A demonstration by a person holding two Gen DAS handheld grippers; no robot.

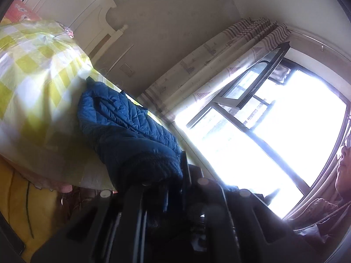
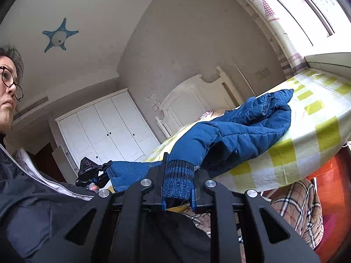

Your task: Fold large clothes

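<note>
A blue quilted jacket (image 2: 245,129) lies crumpled on a bed with a yellow-and-white checked cover (image 2: 316,129). My right gripper (image 2: 178,179) is shut on the jacket's dark knitted cuff (image 2: 177,182) at the bed's near edge. My left gripper (image 2: 105,173) shows at the left of the right wrist view, shut on the edge of another blue part of the jacket. In the left wrist view the jacket (image 1: 131,129) runs from the checked cover (image 1: 37,83) down into my left gripper (image 1: 173,175), whose fingers are dark and partly hidden by the cloth.
A white headboard (image 2: 197,96) and a white wardrobe (image 2: 105,127) stand behind the bed. A bright open window (image 1: 263,118) with a striped curtain (image 1: 208,65) is to the side. The person (image 2: 8,87) stands close. A plaid blanket (image 2: 294,208) hangs below the bed.
</note>
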